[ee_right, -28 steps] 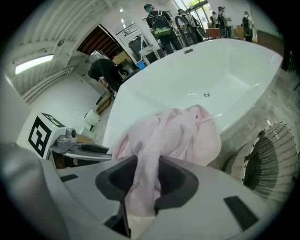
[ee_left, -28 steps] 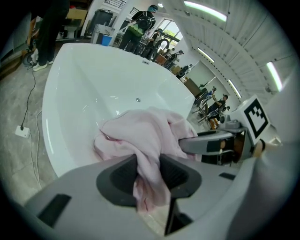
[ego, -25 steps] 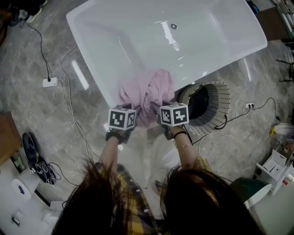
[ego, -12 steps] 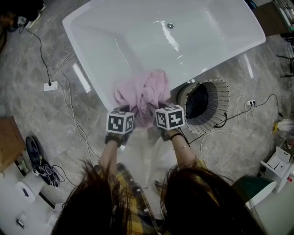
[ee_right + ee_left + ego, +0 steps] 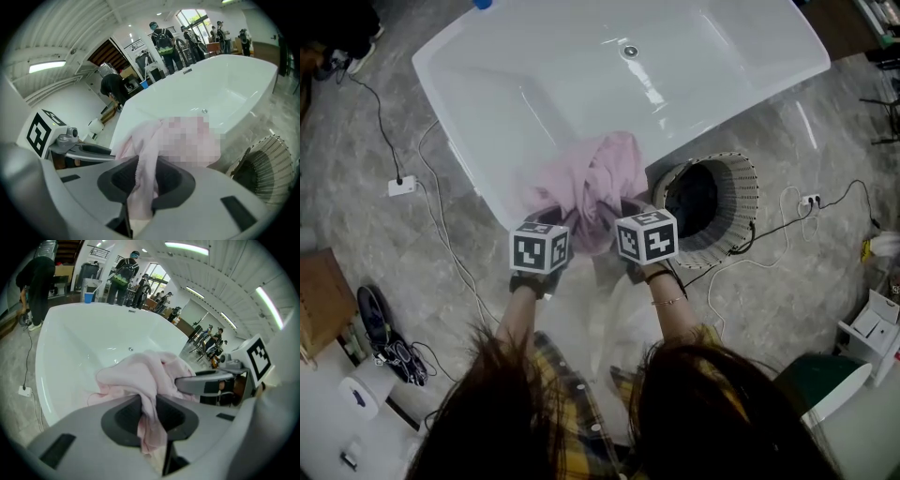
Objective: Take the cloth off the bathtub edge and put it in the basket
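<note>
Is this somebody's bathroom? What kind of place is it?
Probably not a home bathroom, more like a big workshop hall: the bathtub stands alone on the floor, a power strip lies beside it, and people stand about behind it.

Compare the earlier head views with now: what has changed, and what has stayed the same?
The left gripper and right gripper have just been closing their fingers on the pink cloth, which is now pinched in both and starting to lift from the bathtub edge. The bathtub and basket stayed put.
</note>
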The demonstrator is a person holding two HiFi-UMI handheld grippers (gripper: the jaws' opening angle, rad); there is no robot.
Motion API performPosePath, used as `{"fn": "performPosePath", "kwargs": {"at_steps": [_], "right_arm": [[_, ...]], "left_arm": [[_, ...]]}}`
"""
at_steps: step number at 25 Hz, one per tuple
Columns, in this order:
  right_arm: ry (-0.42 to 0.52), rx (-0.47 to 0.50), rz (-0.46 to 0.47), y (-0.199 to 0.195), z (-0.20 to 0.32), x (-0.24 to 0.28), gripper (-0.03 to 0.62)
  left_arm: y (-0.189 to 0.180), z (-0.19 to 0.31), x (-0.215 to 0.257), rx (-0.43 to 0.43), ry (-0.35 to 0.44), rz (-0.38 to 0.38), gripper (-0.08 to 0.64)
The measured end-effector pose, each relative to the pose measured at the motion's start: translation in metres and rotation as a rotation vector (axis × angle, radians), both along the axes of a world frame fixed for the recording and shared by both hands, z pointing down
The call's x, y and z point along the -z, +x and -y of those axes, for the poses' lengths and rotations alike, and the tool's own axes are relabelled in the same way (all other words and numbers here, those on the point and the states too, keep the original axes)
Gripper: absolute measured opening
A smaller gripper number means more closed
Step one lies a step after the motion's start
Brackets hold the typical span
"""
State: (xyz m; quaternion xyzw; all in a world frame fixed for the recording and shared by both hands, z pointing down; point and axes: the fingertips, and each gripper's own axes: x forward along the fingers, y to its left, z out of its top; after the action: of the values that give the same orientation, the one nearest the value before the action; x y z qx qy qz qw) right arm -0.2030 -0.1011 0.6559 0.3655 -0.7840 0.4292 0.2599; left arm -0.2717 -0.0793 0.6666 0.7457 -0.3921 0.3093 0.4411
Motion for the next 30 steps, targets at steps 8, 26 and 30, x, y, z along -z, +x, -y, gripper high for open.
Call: {"fn": "performPosePath", "kwargs": {"at_steps": [8,26,30], "right_arm": [[0.059,-0.107,0.024,0.072,0.012,0.025,0.1],[0.079,-0.322,-0.004,0.293,-0.014,0.045,0.098],[0.075,-0.341,-0.023,0.336,-0.024,0.047,0.098]], "left_arm": [[0.074,0.019,0.024,-0.082,0.062,0.004,0.098],[0.303,0.004,0.037,-0.266,0.087,-0.022,0.095],[0.346,-0.005,0.039,-0.287,0.082,-0.037,0.095]]}}
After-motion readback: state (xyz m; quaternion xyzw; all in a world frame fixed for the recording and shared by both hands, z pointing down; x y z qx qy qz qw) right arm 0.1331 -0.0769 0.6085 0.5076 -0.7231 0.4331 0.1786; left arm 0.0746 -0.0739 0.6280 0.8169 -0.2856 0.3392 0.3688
